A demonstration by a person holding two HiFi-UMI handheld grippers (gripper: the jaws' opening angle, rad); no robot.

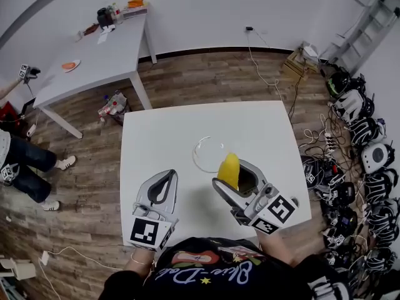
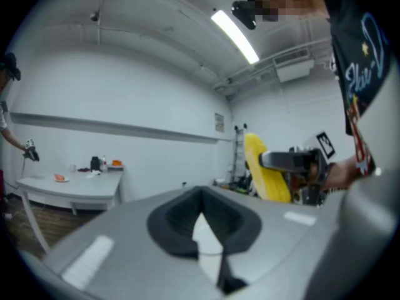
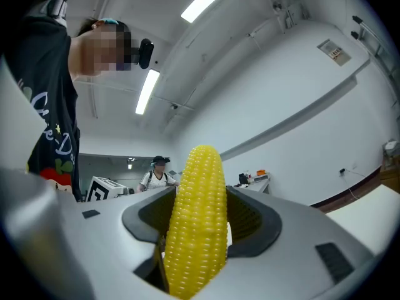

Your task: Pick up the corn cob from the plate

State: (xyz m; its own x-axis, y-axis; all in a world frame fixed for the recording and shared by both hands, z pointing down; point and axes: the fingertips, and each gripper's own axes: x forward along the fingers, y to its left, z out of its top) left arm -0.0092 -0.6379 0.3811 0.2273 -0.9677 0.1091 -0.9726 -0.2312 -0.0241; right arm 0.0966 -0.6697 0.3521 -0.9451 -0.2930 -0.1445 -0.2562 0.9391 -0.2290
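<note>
A yellow corn cob [image 1: 229, 169] stands upright between the jaws of my right gripper [image 1: 232, 180], lifted just off the near right rim of a clear glass plate [image 1: 201, 150] on the white table [image 1: 162, 130]. In the right gripper view the corn cob [image 3: 199, 211] fills the gap, and the right gripper [image 3: 197, 233] is shut on it. My left gripper [image 1: 168, 176] hovers over the table's near left part, shut and empty. In the left gripper view its jaws [image 2: 203, 230] meet, and the corn cob [image 2: 265, 170] shows to the right.
A grey side table [image 1: 94, 58] with small items stands at the back left. A person's legs [image 1: 28, 164] are at the left edge. Several helmets [image 1: 365, 149] and cables lie on the wooden floor along the right. A crate [image 1: 301, 60] sits by the far wall.
</note>
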